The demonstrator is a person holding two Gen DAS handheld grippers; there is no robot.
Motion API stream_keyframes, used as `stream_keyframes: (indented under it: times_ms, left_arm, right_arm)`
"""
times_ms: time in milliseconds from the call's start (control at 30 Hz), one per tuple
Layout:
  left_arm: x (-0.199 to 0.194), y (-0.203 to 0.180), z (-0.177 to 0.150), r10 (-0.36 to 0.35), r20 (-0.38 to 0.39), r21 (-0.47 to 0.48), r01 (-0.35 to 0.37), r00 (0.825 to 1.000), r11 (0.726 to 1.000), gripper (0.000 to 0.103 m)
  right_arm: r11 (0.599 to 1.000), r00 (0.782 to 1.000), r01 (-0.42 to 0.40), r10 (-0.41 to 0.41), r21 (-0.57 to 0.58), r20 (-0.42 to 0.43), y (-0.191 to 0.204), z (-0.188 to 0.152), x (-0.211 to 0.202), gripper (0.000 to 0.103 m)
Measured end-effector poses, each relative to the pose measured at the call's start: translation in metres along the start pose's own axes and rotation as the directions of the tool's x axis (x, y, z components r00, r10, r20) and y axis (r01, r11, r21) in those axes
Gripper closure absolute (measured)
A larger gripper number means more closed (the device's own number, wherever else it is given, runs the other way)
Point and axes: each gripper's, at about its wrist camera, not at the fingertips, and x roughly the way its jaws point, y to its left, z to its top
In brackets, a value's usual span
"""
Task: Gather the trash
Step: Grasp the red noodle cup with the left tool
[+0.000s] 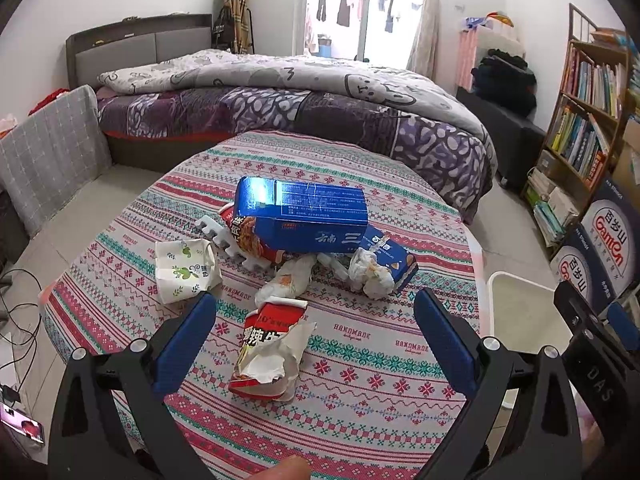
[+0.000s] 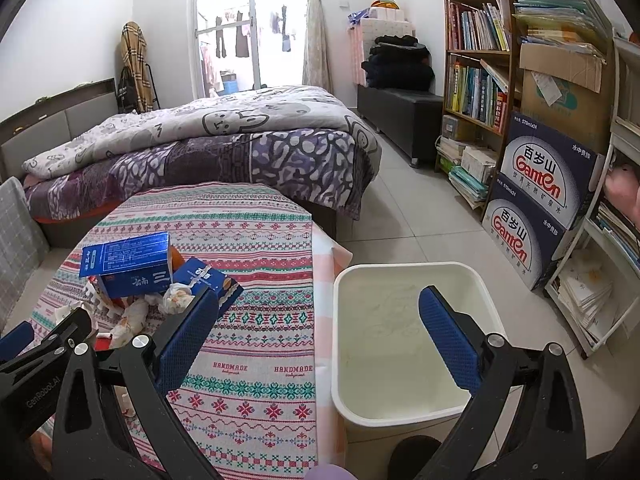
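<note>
Trash lies on the patterned tablecloth [image 1: 360,380]: a torn red snack wrapper [image 1: 270,350], a large blue box [image 1: 304,214], a smaller blue box [image 1: 394,260], crumpled white tissues [image 1: 370,274], a white paper bag with green print [image 1: 184,270] and a red noodle packet [image 1: 250,236]. My left gripper [image 1: 316,308] is open, its fingers on either side of the red wrapper and above it. My right gripper [image 2: 318,312] is open and empty, over the gap between the table edge and a white bin [image 2: 404,344]. The bin looks empty.
The bin stands on the floor right of the table, also in the left wrist view [image 1: 524,320]. A bed [image 2: 200,144] lies behind the table. Ganten water cartons [image 2: 536,200] and a bookshelf [image 2: 476,80] line the right wall. Cables [image 1: 16,320] lie on the floor left.
</note>
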Motion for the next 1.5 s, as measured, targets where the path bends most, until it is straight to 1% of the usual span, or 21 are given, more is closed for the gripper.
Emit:
stream_keyframes:
  times_ms: [67, 133, 200, 267, 367, 433, 467, 500, 567, 633, 700, 767, 800, 833, 867, 933, 967, 1167, 1367, 1433, 1500]
  left_arm:
    - [0.005, 0.003, 0.002, -0.001, -0.028, -0.009, 0.001, 1.0, 1.0, 0.007]
    - [0.017, 0.004, 0.005, 0.013, -0.099, 0.006, -0.012, 0.995, 1.0, 0.007]
    - [0.036, 0.006, 0.008, 0.04, -0.194, 0.041, -0.033, 0.98, 0.999, 0.007]
    - [0.049, 0.008, 0.011, 0.044, -0.267, 0.077, -0.024, 0.963, 0.997, 0.007]
    - [0.073, 0.019, 0.017, -0.011, -0.424, 0.09, 0.054, 0.906, 0.994, 0.007]
    - [0.09, 0.034, 0.017, -0.067, -0.516, 0.034, 0.099, 0.854, 0.995, 0.007]
    - [0.1, 0.043, 0.014, -0.095, -0.56, -0.01, 0.109, 0.823, 0.994, 0.007]
    - [0.106, 0.048, 0.011, -0.106, -0.583, -0.034, 0.107, 0.806, 0.994, 0.007]
    - [0.121, 0.058, 0.0, -0.117, -0.637, -0.077, 0.088, 0.762, 0.993, 0.007]
    - [0.127, 0.061, -0.007, -0.109, -0.66, -0.079, 0.076, 0.743, 0.994, 0.007]
    - [0.129, 0.059, -0.015, -0.107, -0.668, -0.068, 0.082, 0.736, 0.994, 0.01]
    - [0.13, 0.056, -0.018, -0.114, -0.68, -0.063, 0.097, 0.725, 0.993, 0.02]
    - [0.131, 0.055, -0.022, -0.123, -0.693, -0.064, 0.11, 0.71, 0.992, 0.022]
    - [0.131, 0.054, -0.025, -0.13, -0.698, -0.067, 0.116, 0.704, 0.991, 0.028]
    - [0.13, 0.054, -0.026, -0.131, -0.7, -0.064, 0.121, 0.702, 0.991, 0.036]
    - [0.128, 0.056, -0.027, -0.136, -0.701, -0.06, 0.132, 0.7, 0.989, 0.043]
    - [0.125, 0.057, -0.024, -0.144, -0.7, -0.065, 0.139, 0.699, 0.988, 0.044]
    - [0.1, 0.078, -0.006, -0.237, -0.656, -0.117, 0.213, 0.716, 0.97, 0.046]
    - [0.062, 0.097, 0.02, -0.302, -0.571, -0.146, 0.267, 0.764, 0.953, 0.046]
    - [0.047, 0.108, 0.033, -0.324, -0.525, -0.172, 0.275, 0.787, 0.946, 0.046]
    - [0.031, 0.121, 0.048, -0.333, -0.47, -0.195, 0.272, 0.818, 0.942, 0.046]
  right_arm:
    - [1.0, 1.0, -0.01, 0.01, 0.01, -0.019, -0.003, -0.001, -0.002, 0.007]
    - [1.0, 0.999, -0.015, 0.016, 0.023, -0.046, 0.008, 0.0, 0.001, 0.007]
    - [0.999, 0.997, -0.024, 0.028, 0.042, -0.076, 0.008, 0.0, 0.006, 0.007]
    - [0.997, 0.993, -0.036, 0.043, 0.07, -0.114, 0.011, 0.0, 0.012, 0.007]
    - [0.991, 0.981, -0.053, 0.075, 0.123, -0.177, 0.011, 0.0, 0.022, 0.007]
    - [0.986, 0.972, -0.061, 0.093, 0.153, -0.217, 0.008, 0.0, 0.027, 0.007]
    - [0.985, 0.967, -0.064, 0.101, 0.162, -0.232, 0.008, -0.001, 0.029, 0.007]
    - [0.983, 0.964, -0.067, 0.107, 0.169, -0.245, 0.01, -0.002, 0.03, 0.007]
    - [0.982, 0.957, -0.072, 0.117, 0.176, -0.266, 0.013, -0.002, 0.031, 0.007]
    - [0.981, 0.951, -0.077, 0.127, 0.18, -0.283, 0.019, -0.002, 0.03, 0.007]
    - [0.979, 0.945, -0.082, 0.136, 0.186, -0.298, 0.02, -0.002, 0.029, 0.007]
    - [0.978, 0.939, -0.086, 0.143, 0.188, -0.312, 0.025, -0.004, 0.031, 0.007]
    - [0.978, 0.937, -0.089, 0.147, 0.19, -0.318, 0.028, -0.005, 0.032, 0.007]
    - [0.978, 0.935, -0.09, 0.149, 0.19, -0.322, 0.031, -0.005, 0.032, 0.007]
    - [0.978, 0.934, -0.091, 0.149, 0.187, -0.325, 0.034, -0.006, 0.033, 0.007]
    - [0.979, 0.933, -0.093, 0.149, 0.18, -0.328, 0.036, -0.006, 0.034, 0.007]
    - [0.979, 0.932, -0.094, 0.15, 0.179, -0.33, 0.038, -0.006, 0.035, 0.007]
    - [0.977, 0.927, -0.101, 0.162, 0.189, -0.339, 0.044, -0.006, 0.037, 0.007]
    - [0.98, 0.923, -0.106, 0.16, 0.168, -0.351, 0.056, -0.008, 0.04, 0.007]
    - [0.98, 0.916, -0.111, 0.164, 0.163, -0.366, 0.06, -0.008, 0.042, 0.007]
    - [0.978, 0.906, -0.126, 0.181, 0.165, -0.382, 0.068, -0.003, 0.045, 0.007]
